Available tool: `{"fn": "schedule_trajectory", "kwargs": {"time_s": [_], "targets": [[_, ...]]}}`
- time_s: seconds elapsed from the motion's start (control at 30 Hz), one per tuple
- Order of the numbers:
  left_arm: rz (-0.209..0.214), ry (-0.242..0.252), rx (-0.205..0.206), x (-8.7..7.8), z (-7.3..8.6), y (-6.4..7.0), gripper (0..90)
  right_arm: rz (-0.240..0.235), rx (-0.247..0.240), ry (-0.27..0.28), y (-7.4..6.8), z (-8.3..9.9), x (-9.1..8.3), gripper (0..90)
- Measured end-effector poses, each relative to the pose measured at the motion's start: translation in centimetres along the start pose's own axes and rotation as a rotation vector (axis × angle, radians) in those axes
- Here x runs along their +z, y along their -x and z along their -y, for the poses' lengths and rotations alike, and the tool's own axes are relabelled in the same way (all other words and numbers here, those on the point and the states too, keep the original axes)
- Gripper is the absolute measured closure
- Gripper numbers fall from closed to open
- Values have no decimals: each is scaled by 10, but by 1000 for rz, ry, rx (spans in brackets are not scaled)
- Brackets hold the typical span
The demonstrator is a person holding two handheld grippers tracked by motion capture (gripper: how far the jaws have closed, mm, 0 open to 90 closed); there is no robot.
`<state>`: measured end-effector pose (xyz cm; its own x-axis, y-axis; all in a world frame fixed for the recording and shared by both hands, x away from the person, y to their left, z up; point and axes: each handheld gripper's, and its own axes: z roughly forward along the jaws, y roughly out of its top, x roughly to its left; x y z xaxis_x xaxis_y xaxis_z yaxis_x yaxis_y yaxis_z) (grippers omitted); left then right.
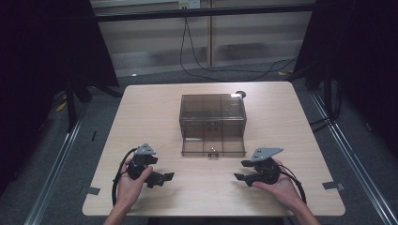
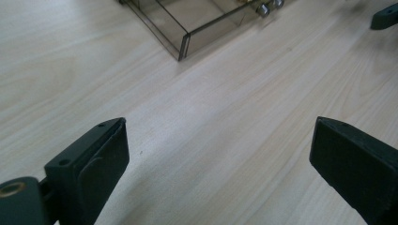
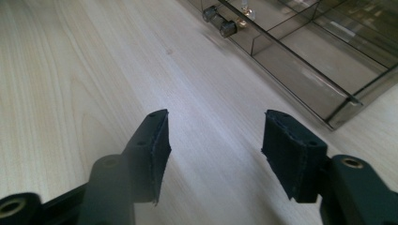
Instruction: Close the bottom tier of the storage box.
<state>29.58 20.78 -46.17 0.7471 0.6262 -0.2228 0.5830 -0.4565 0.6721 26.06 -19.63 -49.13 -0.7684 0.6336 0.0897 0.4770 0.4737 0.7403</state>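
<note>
A smoky see-through drawer box stands in the middle of the wooden table. Its bottom drawer is pulled out toward me and has a small knob at the front. My left gripper rests on the table, near left of the drawer, open and holding nothing. My right gripper rests near right, also open and holding nothing. In the left gripper view, the wide-apart jaws of the left gripper frame bare wood, with the drawer's corner ahead. In the right gripper view, the drawer and its knobs lie beyond the right gripper.
A small dark round object sits at the table's back edge behind the box. Black cables run over the floor beyond the table. Dark stands flank both sides. Bare tabletop lies between my two grippers.
</note>
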Motion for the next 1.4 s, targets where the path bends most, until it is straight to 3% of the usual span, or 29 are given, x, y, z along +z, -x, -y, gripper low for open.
{"fn": "schedule_trajectory", "kwargs": {"time_s": [0.2,0.33,0.5,0.67,0.77,0.83,0.9,1.03,1.23,1.4], "targets": [[-22,21,24,-9,14,6,44,-5,-12,-5,-2,-9,10,533],[3,40,6,-13,24,4,41,-16,-24,2,-3,-16,16,609],[-14,35,-12,-17,35,2,33,-24,-25,-4,-1,-20,27,691],[-29,17,7,-18,42,7,33,-40,-27,-4,-2,-26,34,758],[2,39,-11,-21,46,8,33,-46,-35,-10,-2,-31,40,785],[-52,28,20,-20,48,11,33,-56,-47,-15,-3,-36,45,807],[-23,36,19,-18,50,10,34,-64,-53,-18,-4,-40,50,821],[-11,43,2,-16,52,5,39,-62,-57,-19,-4,-43,60,854],[-9,57,-12,-19,53,8,39,-57,-50,-17,-1,-43,66,879],[-21,59,8,-22,54,13,39,-49,-44,-5,3,-44,64,885]]}}
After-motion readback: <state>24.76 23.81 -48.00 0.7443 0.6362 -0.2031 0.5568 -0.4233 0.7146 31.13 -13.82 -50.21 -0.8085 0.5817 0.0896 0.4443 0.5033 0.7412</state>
